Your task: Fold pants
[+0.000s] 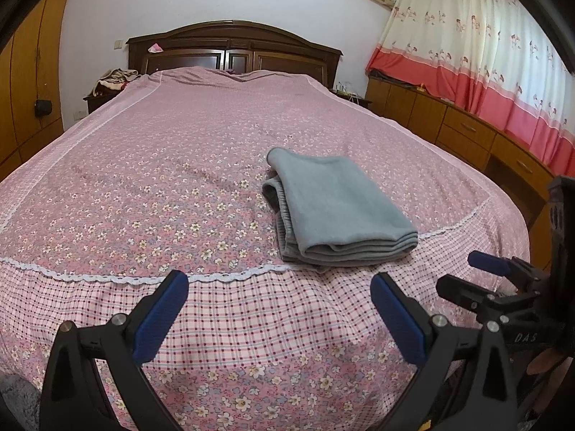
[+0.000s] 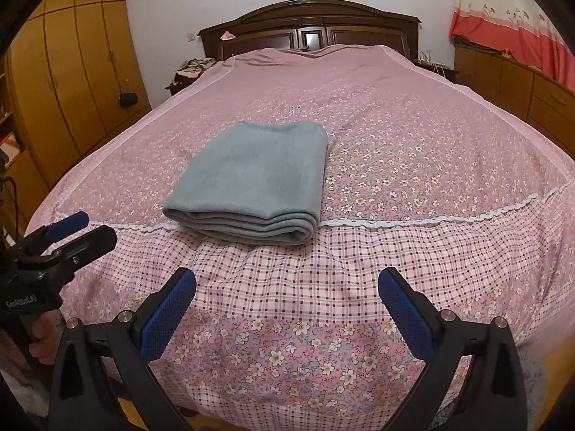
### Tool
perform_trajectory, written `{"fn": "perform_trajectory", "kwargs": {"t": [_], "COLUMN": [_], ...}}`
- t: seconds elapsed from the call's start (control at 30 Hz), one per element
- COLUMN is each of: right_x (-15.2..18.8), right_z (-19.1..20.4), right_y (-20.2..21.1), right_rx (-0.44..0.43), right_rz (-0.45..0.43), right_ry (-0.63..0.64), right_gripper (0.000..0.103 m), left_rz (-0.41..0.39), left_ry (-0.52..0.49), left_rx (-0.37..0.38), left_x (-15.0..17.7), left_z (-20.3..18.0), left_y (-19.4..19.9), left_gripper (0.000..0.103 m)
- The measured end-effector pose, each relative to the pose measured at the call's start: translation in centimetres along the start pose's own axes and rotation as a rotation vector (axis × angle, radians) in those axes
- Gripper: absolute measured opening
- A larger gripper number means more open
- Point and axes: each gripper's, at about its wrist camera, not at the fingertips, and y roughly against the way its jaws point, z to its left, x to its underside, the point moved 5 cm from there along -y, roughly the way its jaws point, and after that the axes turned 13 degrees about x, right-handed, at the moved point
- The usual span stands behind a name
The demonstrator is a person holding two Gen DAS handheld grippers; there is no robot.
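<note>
The grey pants [image 2: 251, 183] are seen folded into a thick rectangle with several layers stacked at the near edge. They are laid on the bed [image 2: 413, 136], on its pink flowered cover, and their near edge is placed over the white lace strip [image 2: 449, 219] that separates the flowered part from the checked band. In the left wrist view the elastic waistband [image 1: 275, 194] is visible at the left side of the pile.

The left gripper [image 1: 280, 318] is held over the checked band, near the foot of the bed, apart from the pants. Its blue pads [image 1: 161, 318] are spread wide and nothing is kept between them. The right gripper [image 2: 287, 314] is held in the same manner, with its jaws released and empty, just in front of the folded pile but not touching it.

Each gripper is also seen from the other camera, at the border of the picture. A dark wooden headboard [image 2: 312, 25] is seen at the far end, and a wooden wardrobe [image 2: 72, 64] at the left side.
</note>
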Motion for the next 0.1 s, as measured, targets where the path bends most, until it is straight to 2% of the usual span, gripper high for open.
{"fn": "perform_trajectory", "kwargs": {"t": [0.1], "right_x": [0.05], "right_z": [-0.16], "right_y": [-0.12], "right_rx": [-0.006], "right_rz": [0.004], "right_ry": [-0.008], "right_gripper": [0.103], "left_rz": [0.003], "left_ry": [-0.003], "left_rx": [-0.001], "left_x": [0.01], "left_z": [-0.1], "left_y": [-0.15], "left_gripper": [0.103]}}
